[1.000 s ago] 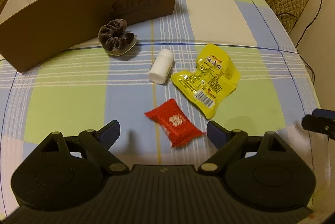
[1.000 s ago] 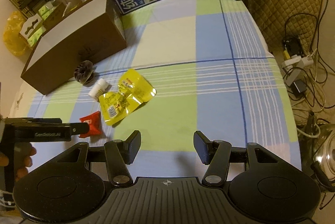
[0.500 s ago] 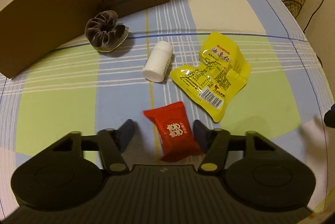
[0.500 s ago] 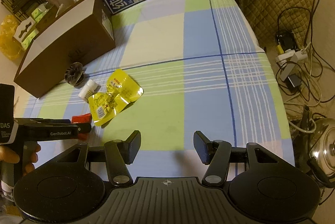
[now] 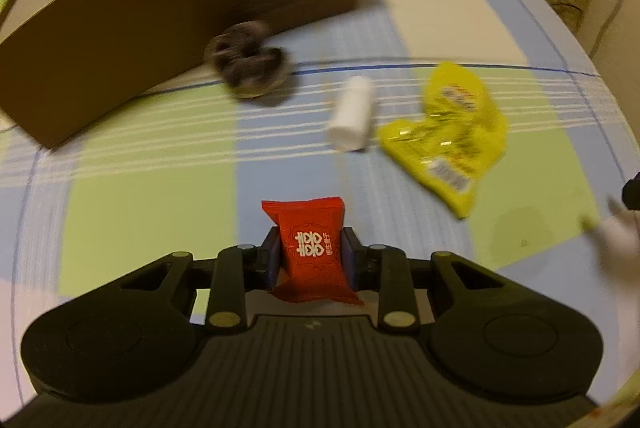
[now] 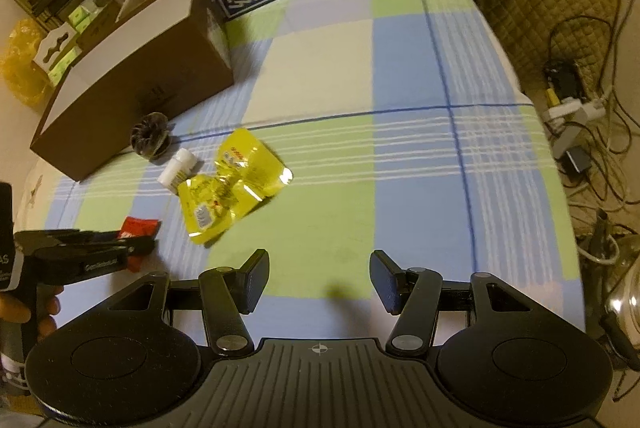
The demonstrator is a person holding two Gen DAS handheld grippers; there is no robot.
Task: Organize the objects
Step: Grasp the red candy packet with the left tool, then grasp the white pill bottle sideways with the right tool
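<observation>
Clamping my left gripper [image 5: 310,260] on the red candy packet [image 5: 311,248] near the table's [image 6: 420,163] front edge, presumably for the cardboard box [image 5: 168,15] at the back-left corner. My right gripper [image 6: 318,280] hangs with fingers apart, holding nothing.

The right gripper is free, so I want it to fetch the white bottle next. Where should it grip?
Across the middle of the white bottle, coming from above. It lies on its side, so its round body faces up; the yellow pouch crowds one end.
</observation>
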